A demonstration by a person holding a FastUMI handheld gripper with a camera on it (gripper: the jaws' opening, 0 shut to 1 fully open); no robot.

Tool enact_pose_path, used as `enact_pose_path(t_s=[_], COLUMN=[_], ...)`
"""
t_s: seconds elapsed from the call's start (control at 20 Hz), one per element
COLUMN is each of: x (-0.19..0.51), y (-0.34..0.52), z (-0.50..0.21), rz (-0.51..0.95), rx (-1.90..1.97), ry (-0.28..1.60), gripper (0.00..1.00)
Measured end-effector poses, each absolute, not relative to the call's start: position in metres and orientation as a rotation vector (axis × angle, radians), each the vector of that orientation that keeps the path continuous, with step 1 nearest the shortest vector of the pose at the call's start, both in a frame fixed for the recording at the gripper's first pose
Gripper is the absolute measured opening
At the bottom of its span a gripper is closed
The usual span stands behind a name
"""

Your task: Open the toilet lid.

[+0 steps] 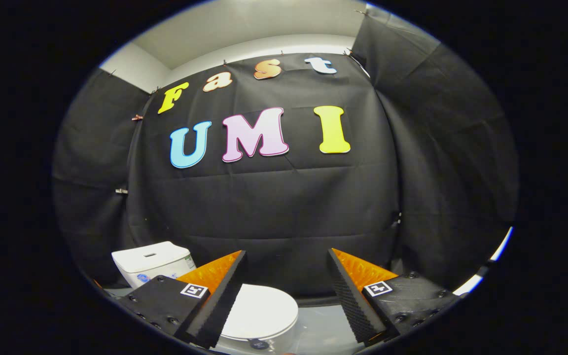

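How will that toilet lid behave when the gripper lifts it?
The toilet lid, shut below the open gripper, looks like rigid glossy plastic, so probably stiff yet slippery. It likely pivots at the rear near the tank rather than lifting free.

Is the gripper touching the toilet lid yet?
Apart. The gripper view shows the gripper open, held above the closed lid, which lies far below.

Black cloth [274, 212] hangs creased across the booth's walls. Above it runs a pale ceiling [244, 29]. The floor [321, 325] is grey.
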State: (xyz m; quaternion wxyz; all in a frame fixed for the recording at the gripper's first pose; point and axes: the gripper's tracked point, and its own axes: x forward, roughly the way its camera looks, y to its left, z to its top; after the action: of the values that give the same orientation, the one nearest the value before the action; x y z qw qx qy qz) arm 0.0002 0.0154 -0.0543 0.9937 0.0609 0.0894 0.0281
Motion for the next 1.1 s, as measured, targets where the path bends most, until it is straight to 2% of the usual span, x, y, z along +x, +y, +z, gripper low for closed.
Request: enact_pose_path(t_s=[0.35,0.7,0.9,1.1], x=[0.017,-0.016,-0.046,-0.048], y=[0.021,0.002,0.013,0.011], z=[-0.088,-0.249,-0.310,-0.336], rz=[-0.068,-0.418,-0.481,-0.562], rx=[0.253,0.687,0.823,0.935], ry=[0.268,0.580,0.689,0.740], gripper=[0.98,0.98,0.99,0.99])
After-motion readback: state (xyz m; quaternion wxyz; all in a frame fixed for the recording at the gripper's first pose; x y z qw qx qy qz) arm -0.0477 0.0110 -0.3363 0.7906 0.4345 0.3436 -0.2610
